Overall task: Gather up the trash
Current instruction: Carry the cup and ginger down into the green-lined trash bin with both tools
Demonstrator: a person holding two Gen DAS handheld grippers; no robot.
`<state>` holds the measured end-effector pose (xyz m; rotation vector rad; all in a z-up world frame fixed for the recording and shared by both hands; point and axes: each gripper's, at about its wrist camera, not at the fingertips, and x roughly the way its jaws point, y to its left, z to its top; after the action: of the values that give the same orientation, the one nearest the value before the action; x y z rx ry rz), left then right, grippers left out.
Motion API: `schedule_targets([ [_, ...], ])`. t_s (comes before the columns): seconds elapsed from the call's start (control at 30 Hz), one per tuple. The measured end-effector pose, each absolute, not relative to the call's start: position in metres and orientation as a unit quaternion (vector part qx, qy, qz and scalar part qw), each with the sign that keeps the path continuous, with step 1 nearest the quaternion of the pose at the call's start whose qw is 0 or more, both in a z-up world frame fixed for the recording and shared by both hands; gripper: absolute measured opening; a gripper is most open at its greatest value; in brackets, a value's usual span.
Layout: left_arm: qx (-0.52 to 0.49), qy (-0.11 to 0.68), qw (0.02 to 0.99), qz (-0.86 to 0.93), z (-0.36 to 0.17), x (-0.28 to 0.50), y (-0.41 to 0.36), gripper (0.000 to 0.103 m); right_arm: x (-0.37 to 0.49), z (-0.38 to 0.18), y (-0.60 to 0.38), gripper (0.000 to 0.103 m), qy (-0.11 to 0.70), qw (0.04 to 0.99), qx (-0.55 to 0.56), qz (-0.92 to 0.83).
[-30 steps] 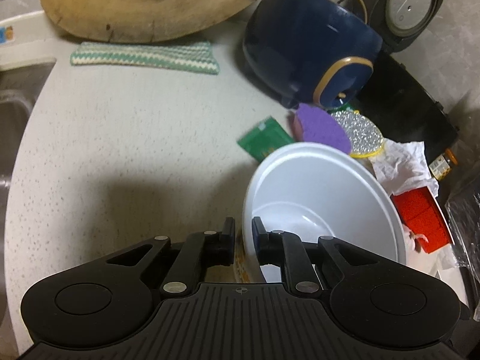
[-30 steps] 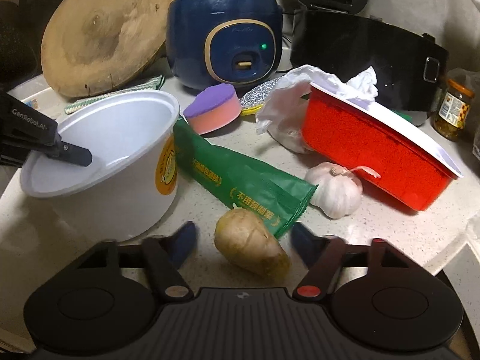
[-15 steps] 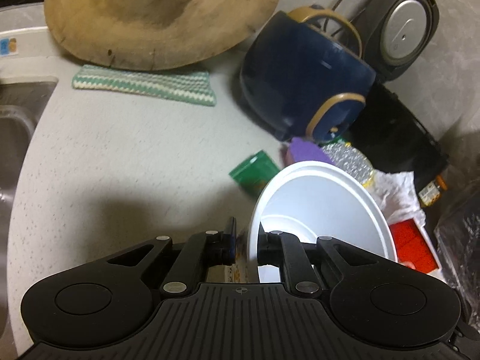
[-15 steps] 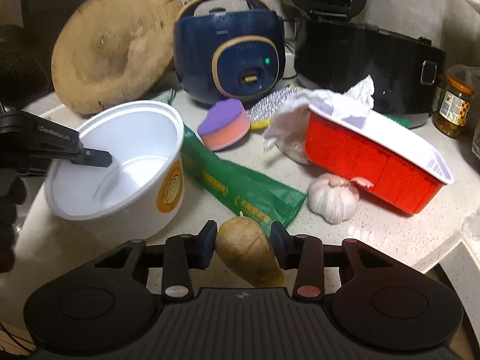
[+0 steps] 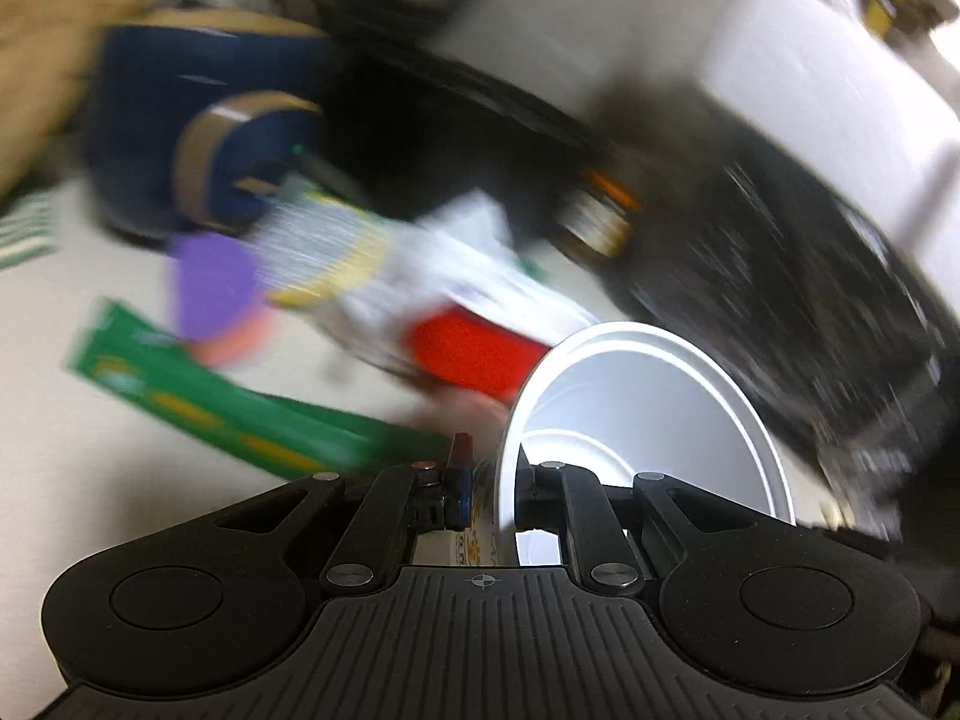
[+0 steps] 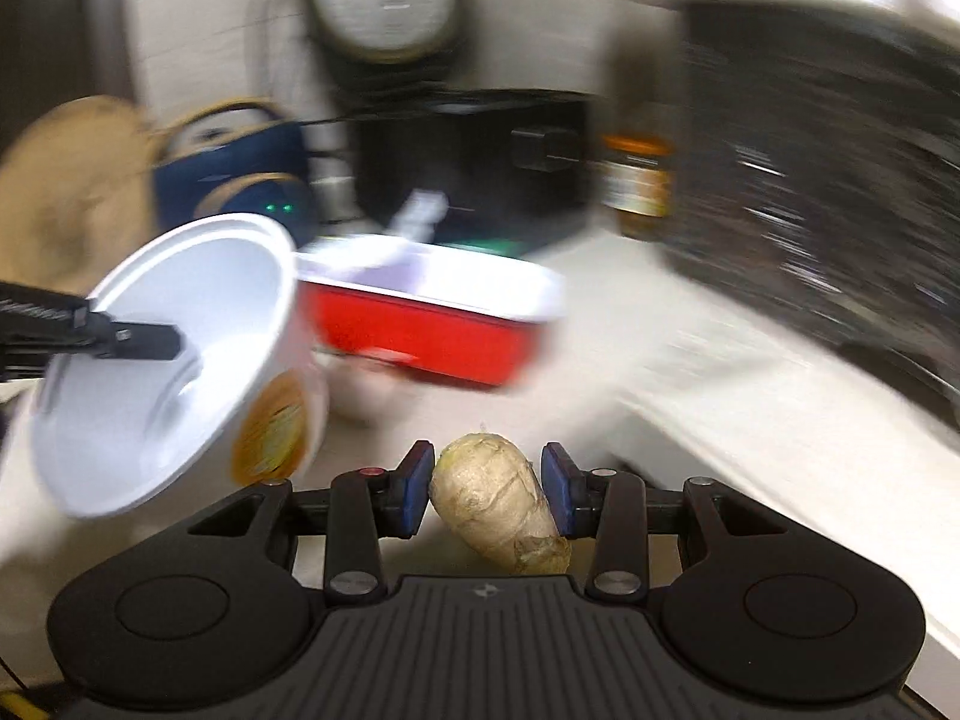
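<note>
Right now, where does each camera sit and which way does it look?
Left wrist: on the left gripper, looking forward and down over the counter; its fingers pinch the cup rim.
Right wrist: on the right gripper, facing likewise; its fingers clamp the ginger, and the left gripper enters from the left.
Shared: cup, red tray, jar.

A blue rice cooker (image 5: 204,120) stands beside a black appliance (image 6: 474,162) and jar (image 6: 639,186).

Smooth white plastic cup (image 5: 648,408); rough matt ginger (image 6: 498,504); speckled stone-like counter (image 5: 72,432)
</note>
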<state>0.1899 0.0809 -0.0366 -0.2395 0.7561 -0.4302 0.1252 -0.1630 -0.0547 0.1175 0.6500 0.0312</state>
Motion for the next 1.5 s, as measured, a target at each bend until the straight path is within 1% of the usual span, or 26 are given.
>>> schedule_targets([
  [0.17, -0.04, 0.395, 0.877, -0.269, -0.054, 0.185, 0.001, 0.014, 0.091, -0.078, -0.223, 0.039, 0.342, 0.934, 0.083, -0.065],
  [0.33, 0.062, 0.411, 0.861, -0.293, -0.088, 0.169, -0.071, 0.014, 0.064, -0.106, -0.263, 0.039, 0.37, 0.916, 0.105, -0.115],
  [0.47, 0.106, 0.447, 0.842, -0.283, -0.133, 0.159, -0.104, 0.014, 0.051, -0.128, -0.28, 0.039, 0.395, 0.902, 0.12, -0.127],
  [0.6, 0.137, 0.495, 0.822, -0.246, -0.196, 0.151, -0.119, 0.013, 0.043, -0.152, -0.294, 0.039, 0.421, 0.891, 0.124, -0.118],
  [0.8, 0.07, 0.623, 0.765, -0.148, -0.324, 0.148, -0.11, 0.013, 0.043, -0.207, -0.309, 0.039, 0.479, 0.863, 0.134, -0.084],
  [0.87, 0.055, 0.643, 0.754, -0.124, -0.361, 0.148, -0.109, 0.013, 0.045, -0.229, -0.309, 0.039, 0.5, 0.853, 0.132, -0.071],
  [0.97, 0.049, 0.641, 0.759, -0.101, -0.415, 0.153, -0.119, 0.014, 0.047, -0.261, -0.307, 0.039, 0.528, 0.837, 0.131, -0.061],
  [1.0, 0.038, 0.64, 0.761, -0.1, -0.43, 0.156, -0.119, 0.016, 0.046, -0.268, -0.306, 0.039, 0.535, 0.833, 0.13, -0.06],
  [1.03, 0.021, 0.641, 0.761, -0.102, -0.446, 0.16, -0.118, 0.021, 0.047, -0.275, -0.305, 0.039, 0.541, 0.829, 0.128, -0.059],
  [1.1, 0.002, 0.651, 0.753, -0.093, -0.483, 0.169, -0.118, 0.028, 0.048, -0.29, -0.301, 0.039, 0.55, 0.825, 0.119, -0.053],
  [1.17, 0.004, 0.673, 0.736, -0.072, -0.514, 0.177, -0.117, 0.03, 0.051, -0.302, -0.298, 0.039, 0.561, 0.82, 0.108, -0.047],
  [1.23, 0.0, 0.679, 0.731, -0.07, -0.533, 0.182, -0.112, 0.033, 0.06, -0.313, -0.295, 0.039, 0.569, 0.816, 0.097, -0.042],
  [1.3, 0.004, 0.675, 0.732, -0.091, -0.54, 0.183, -0.109, 0.034, 0.067, -0.321, -0.292, 0.039, 0.572, 0.815, 0.09, -0.036],
  [1.4, 0.02, 0.671, 0.731, -0.125, -0.539, 0.177, -0.101, 0.034, 0.085, -0.336, -0.287, 0.039, 0.578, 0.811, 0.085, -0.022],
  [1.5, -0.011, 0.679, 0.723, -0.127, -0.533, 0.168, -0.083, 0.034, 0.103, -0.354, -0.279, 0.039, 0.588, 0.804, 0.09, -0.004],
])
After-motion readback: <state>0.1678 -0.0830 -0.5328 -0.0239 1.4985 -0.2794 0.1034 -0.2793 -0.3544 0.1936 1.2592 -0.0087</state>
